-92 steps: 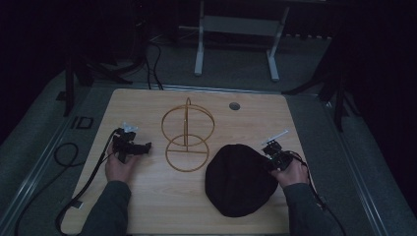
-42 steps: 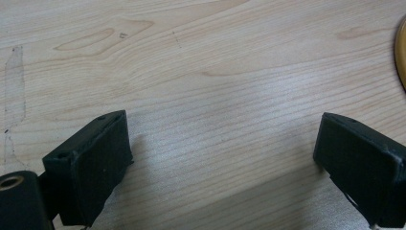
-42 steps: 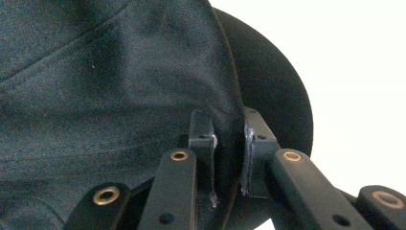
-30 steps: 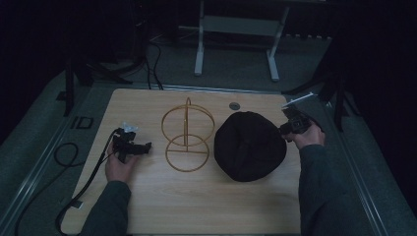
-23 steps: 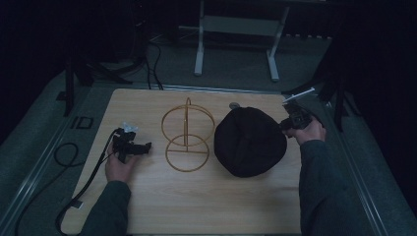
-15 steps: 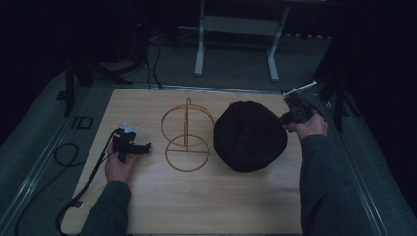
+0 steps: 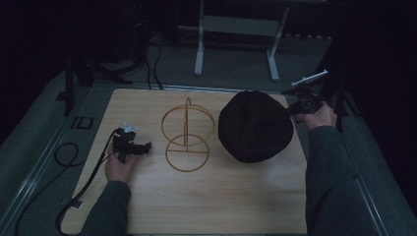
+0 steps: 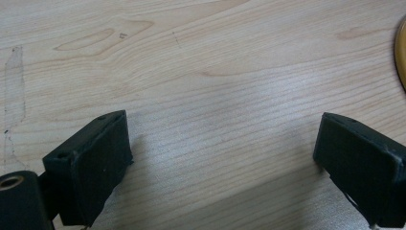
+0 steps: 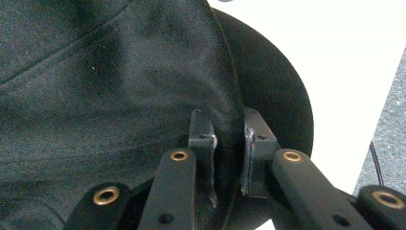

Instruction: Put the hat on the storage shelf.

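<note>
On the wooden table [image 7: 206, 196] a black hat [image 7: 255, 125] is lifted at about 2 o'clock from the table's middle, tilted, with its top side facing the camera in the high view. The right gripper [image 7: 301, 104] pinches the hat's brim at 3 o'clock of the hat; in the right gripper view its jaws are pressed onto the thin brim edge. A gold wire stand [image 7: 187, 135] is upright near the centre, just beside the hat at its 9 o'clock. The left gripper [image 7: 135, 147] rests on the table at 9 o'clock of the stand, its jaws spread wide over bare wood.
</note>
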The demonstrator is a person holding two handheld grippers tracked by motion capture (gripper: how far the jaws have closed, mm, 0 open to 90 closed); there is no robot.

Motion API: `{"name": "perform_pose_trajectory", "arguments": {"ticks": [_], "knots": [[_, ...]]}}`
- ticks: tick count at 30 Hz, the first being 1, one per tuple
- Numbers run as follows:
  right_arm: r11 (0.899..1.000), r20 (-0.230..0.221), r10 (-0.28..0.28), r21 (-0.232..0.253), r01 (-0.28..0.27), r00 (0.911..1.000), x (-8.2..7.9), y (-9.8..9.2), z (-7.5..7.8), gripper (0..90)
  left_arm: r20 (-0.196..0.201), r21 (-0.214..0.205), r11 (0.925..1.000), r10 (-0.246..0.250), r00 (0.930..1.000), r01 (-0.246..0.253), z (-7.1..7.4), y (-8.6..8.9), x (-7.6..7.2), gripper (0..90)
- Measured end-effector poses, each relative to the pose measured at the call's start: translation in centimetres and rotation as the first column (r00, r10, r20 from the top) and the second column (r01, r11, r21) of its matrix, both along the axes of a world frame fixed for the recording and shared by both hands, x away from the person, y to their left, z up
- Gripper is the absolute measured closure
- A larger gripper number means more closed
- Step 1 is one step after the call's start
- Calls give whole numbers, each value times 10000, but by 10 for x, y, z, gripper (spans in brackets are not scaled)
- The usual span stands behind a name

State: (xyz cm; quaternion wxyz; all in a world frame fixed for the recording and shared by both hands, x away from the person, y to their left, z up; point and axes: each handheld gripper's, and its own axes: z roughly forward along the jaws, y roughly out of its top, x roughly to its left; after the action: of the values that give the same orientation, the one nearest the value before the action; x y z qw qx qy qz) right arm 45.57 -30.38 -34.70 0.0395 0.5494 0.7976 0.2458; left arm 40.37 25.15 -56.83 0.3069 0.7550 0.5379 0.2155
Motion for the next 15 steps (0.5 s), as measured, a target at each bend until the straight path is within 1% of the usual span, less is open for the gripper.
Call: {"name": "perform_pose_trajectory", "arguments": {"ticks": [8, 15], "knots": [[9998, 125, -10, 183, 7, 9999, 2, -2, 14, 781, 5, -13, 10000, 6, 10000, -6, 0, 0, 0, 52], [9995, 122, -137, 296, 133, 9998, 6, -5, 23, 781, -3, -16, 10000, 8, 10000, -8, 0, 0, 0, 52]]}}
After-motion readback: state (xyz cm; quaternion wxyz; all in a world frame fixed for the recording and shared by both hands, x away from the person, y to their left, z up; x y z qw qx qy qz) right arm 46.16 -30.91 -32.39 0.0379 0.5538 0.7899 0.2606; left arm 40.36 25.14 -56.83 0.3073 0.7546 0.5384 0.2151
